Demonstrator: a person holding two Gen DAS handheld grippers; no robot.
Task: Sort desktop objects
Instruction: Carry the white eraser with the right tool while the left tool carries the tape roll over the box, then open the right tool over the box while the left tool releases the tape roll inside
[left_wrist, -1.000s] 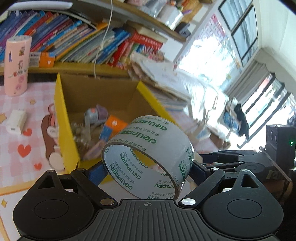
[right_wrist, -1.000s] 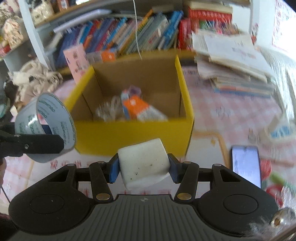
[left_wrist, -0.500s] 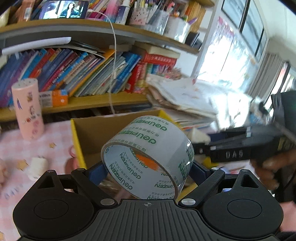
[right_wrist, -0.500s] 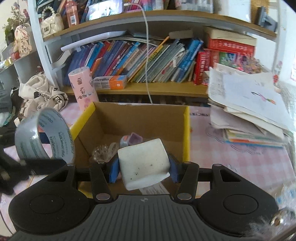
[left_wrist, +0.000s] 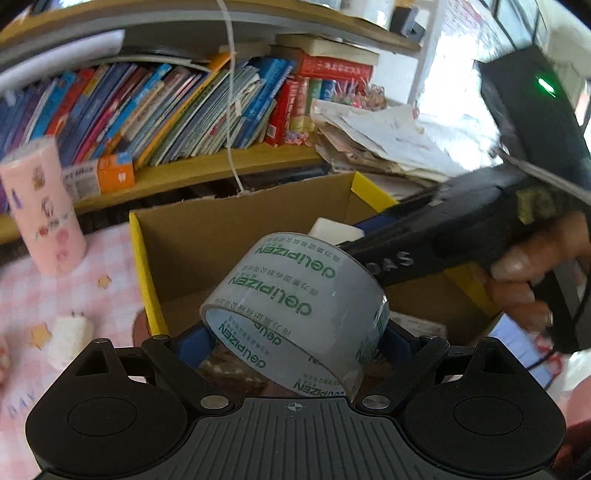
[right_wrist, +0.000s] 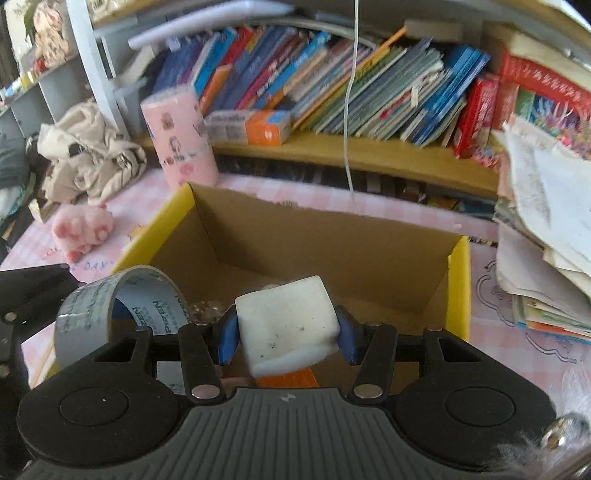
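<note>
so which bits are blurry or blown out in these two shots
Left wrist view: the tape roll is sharp, the right tool streaks with motion blur, and the window at upper right is blown out. Right wrist view: the white block is crisp, the books are smeared, and straight shelf edges bow from the fisheye.

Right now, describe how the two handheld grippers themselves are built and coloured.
Both match: a black ribbed body with two round discs, black linkage arms on silver pivot screws, and blue pads. The left gripper shows this up close, as does the right gripper. In the left view, the right one's black side bears pale letters "DAS", with a green light on the block above it.
</note>
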